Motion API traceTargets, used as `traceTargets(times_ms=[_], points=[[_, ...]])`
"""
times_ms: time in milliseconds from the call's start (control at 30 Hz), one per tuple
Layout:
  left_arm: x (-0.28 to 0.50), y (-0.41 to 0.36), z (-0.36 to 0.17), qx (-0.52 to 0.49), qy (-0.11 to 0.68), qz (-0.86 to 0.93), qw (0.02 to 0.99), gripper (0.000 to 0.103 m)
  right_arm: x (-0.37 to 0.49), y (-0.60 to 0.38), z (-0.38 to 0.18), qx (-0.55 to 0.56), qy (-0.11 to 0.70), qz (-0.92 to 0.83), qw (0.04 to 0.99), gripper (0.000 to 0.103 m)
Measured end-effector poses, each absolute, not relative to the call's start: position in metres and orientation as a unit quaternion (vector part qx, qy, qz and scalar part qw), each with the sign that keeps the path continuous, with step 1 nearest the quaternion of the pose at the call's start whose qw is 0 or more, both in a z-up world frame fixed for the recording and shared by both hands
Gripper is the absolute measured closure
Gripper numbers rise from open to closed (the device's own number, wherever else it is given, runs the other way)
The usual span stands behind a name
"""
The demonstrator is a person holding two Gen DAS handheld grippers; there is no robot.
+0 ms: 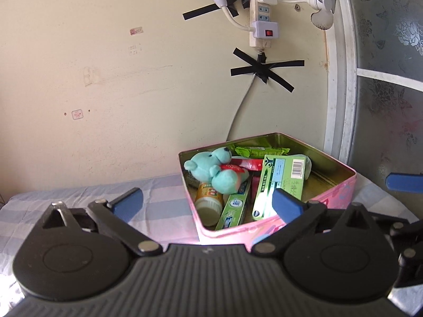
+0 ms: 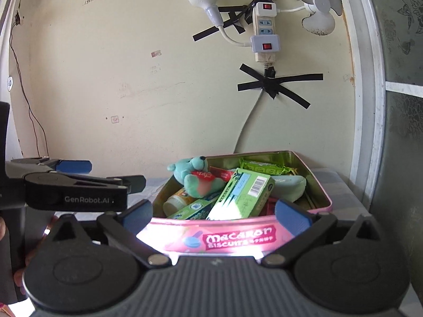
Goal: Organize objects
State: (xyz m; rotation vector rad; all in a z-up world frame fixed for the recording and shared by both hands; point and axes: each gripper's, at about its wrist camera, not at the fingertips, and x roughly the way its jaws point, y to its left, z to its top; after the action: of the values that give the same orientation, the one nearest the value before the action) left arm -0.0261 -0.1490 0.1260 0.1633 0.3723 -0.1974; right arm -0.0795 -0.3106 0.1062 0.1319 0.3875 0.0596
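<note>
The pink metal biscuit tin [image 2: 238, 240] sat lidless near the bed's far right corner, by the wall. It was packed, seemingly to gather loose things in one place: a teal plush bear [image 1: 214, 169] on top, a green barcoded carton [image 1: 280, 185] slanted over a green toothpaste box [image 1: 234, 208], and a yellow-labelled bottle [image 1: 208, 200]. The left gripper [image 1: 207, 202] and right gripper [image 2: 214, 215] both stood wide open and empty, short of the tin. The blue-checked bedsheet [image 1: 79, 195] met a scuffed cream wall [image 1: 105, 79] carrying a taped power strip [image 1: 260, 18].
</note>
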Motion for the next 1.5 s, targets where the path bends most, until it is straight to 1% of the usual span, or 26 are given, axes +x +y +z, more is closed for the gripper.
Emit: traceTargets(times_ms=[133, 333, 433, 533, 667, 833, 1367, 1500], points=[[-0.046, -0.132, 0.120, 0.067, 0.192, -0.079, 0.976, 0.000, -0.103, -0.286, 0.101, 0.060, 0.197, 0.026, 0.978, 0.000], [-0.079, -0.111, 0.113, 0.038, 0.199, -0.050, 0.978, 0.000, -0.151, -0.264, 0.096, 0.084, 0.185, 0.005, 0.979, 0.000], [-0.102, -0.107, 0.113, 0.032, 0.188, -0.050, 0.980, 0.000, -0.183, -0.254, 0.096, 0.085, 0.162, 0.005, 0.983, 0.000], [-0.120, -0.108, 0.109, 0.053, 0.169, -0.050, 0.983, 0.000, -0.201, -0.250, 0.096, 0.098, 0.142, 0.001, 0.985, 0.000], [-0.132, -0.109, 0.103, 0.064, 0.158, -0.052, 0.984, 0.000, -0.210, -0.244, 0.093, 0.118, 0.122, -0.010, 0.985, 0.000], [-0.142, -0.106, 0.096, 0.064, 0.156, -0.045, 0.985, 0.000, -0.219, -0.231, 0.088, 0.088, 0.100, -0.046, 0.990, 0.000], [-0.150, -0.097, 0.089, 0.051, 0.161, -0.034, 0.985, 0.000, -0.217, -0.226, 0.083, 0.097, 0.105, -0.036, 0.989, 0.000], [-0.150, -0.096, 0.083, 0.047, 0.178, -0.039, 0.982, 0.000, -0.216, -0.226, 0.082, 0.099, 0.106, -0.035, 0.989, 0.000]])
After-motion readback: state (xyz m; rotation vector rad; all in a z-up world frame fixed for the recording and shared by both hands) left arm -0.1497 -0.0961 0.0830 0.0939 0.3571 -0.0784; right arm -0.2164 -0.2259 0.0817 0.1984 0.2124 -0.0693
